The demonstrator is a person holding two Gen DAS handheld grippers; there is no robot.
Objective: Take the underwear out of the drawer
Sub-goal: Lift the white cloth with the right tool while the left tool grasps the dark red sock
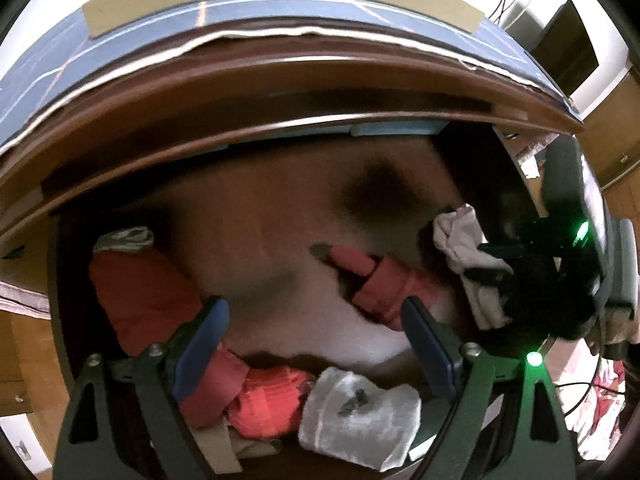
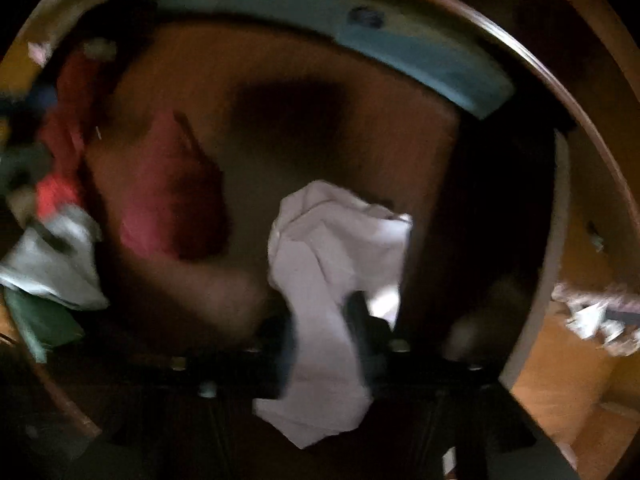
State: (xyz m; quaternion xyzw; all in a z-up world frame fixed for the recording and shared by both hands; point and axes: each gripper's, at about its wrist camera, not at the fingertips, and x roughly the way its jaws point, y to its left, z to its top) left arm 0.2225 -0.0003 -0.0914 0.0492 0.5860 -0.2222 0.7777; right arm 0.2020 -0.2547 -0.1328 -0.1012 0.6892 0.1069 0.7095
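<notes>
Looking into the drawer (image 1: 56, 280): you have both tongs over its open well, with clothes heaped along the left and near edges and bare wooden floor in the middle.
Left gripper (image 1: 316, 320): your jaws are spread wide with nothing between them, angled steeply down over the bare floor.
Red pile (image 1: 140, 292): it lies just outside your left jaw, against the drawer's left wall.
Folded pale piece (image 1: 360, 412): it sits below and between your open jaws at the near edge, touching a coral-red folded piece (image 1: 268, 404) beside it.
Pink garment (image 1: 384, 284): it lies just beyond your right-hand jaw, its long axis slanting up and leftward across the floor.
White underwear (image 2: 328, 280): it is at the drawer's right end, bunched and hanging lengthwise, trailing up and away from the tongs.
Right gripper (image 2: 326, 324): your jaws are pressed together on the lower part of that white cloth; it looks pinched, though the view is dark and blurred.
Deciding relation: your right hand is on the piece and the left is well apart from it, so my judgement is that the lift goes straight up from the right, clear of the drawer's right wall (image 2: 560, 220).
</notes>
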